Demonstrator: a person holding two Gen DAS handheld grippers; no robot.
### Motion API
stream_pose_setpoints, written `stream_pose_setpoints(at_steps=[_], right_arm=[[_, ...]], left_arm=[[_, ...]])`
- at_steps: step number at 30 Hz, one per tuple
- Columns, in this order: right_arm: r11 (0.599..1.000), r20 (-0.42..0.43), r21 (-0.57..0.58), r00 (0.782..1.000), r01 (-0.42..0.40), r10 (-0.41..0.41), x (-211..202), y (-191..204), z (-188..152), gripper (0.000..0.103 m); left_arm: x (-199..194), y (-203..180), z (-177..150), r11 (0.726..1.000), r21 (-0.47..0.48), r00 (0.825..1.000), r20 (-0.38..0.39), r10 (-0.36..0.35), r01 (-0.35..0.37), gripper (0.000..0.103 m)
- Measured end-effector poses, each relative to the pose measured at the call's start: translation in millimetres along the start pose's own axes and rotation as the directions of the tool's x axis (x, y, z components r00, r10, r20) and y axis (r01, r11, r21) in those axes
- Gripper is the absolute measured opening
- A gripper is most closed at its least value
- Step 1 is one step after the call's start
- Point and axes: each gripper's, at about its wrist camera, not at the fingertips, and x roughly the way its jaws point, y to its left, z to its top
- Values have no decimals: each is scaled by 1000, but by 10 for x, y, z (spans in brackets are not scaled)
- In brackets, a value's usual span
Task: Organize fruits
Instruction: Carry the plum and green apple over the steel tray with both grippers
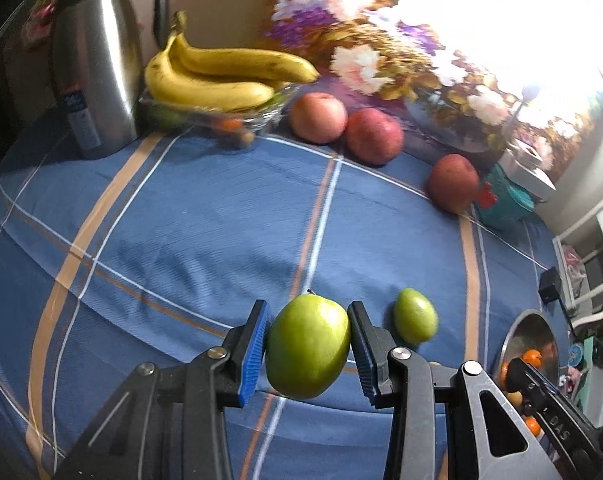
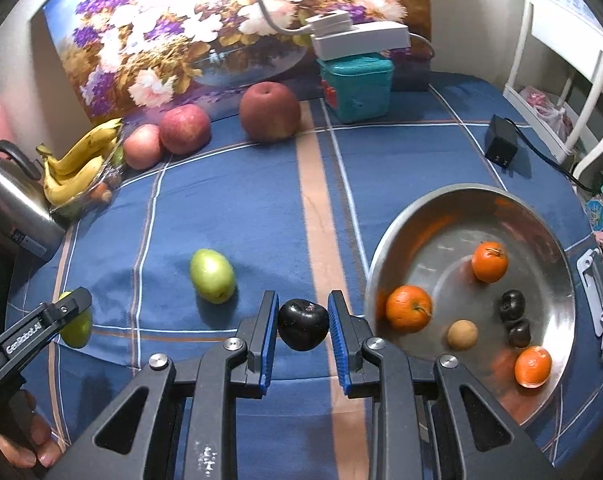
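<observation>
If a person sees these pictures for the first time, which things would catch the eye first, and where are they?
Probably the two held fruits: the left gripper clamps a green fruit low in its view, and the right gripper clamps a dark plum above the blue checked tablecloth. Next, the steel bowl on the right holding oranges, and the three red apples along the back before the flower painting.

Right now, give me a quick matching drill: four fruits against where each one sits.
1. plum
2. big green fruit
3. bananas
4. oranges

a. in the metal bowl
b. between the right gripper pads
c. on the glass dish by the kettle
d. between the left gripper pads

Pairs: 1-b, 2-d, 3-c, 4-a
</observation>
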Motion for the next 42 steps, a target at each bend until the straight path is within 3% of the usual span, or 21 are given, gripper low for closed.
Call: stream_pose_setpoints(at_steps=[16,33,42], right_arm=[[992,-16,109,998,56,-54,-21,-666,17,26],[960,-13,244,991,135,-136,-144,-1534,-28,26],[956,-17,274,995,103,-102,-154,-1663,-46,26]], left_arm=[[-28,-986,-303,977,184,995,-19,-102,104,42],[47,-1946,-825,905,358,973,-123,-197,229,42],[132,-2135,-948,876,418,970,-143,-198,240,42]])
